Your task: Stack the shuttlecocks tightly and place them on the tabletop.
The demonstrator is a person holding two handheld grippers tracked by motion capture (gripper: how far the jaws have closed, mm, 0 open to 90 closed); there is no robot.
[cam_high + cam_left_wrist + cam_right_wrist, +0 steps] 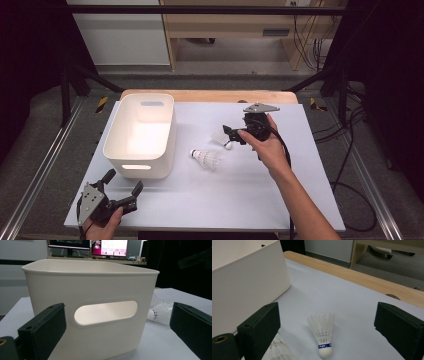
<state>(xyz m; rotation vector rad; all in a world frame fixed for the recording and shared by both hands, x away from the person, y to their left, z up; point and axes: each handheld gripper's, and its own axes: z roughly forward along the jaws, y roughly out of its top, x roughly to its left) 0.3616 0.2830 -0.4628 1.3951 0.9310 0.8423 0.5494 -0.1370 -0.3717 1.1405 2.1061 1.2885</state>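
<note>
White table (260,200) | bin (141,135) left of shuttlecocks (206,158) | both grippers (231,134) apart, empty

Left hand-held gripper (122,183): my black body, flat rectangular jaws, grey three-cornered screwed plate.
Right hand-held gripper (231,136): same black build, grey plate, black trailing cable.
Forearms: unsleeved.

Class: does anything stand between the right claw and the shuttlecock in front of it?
Nothing visible does. The right claw is open, and the shuttlecock lies on bare table between its jaws. A second shuttlecock lies apart, nearer the bin.
</note>
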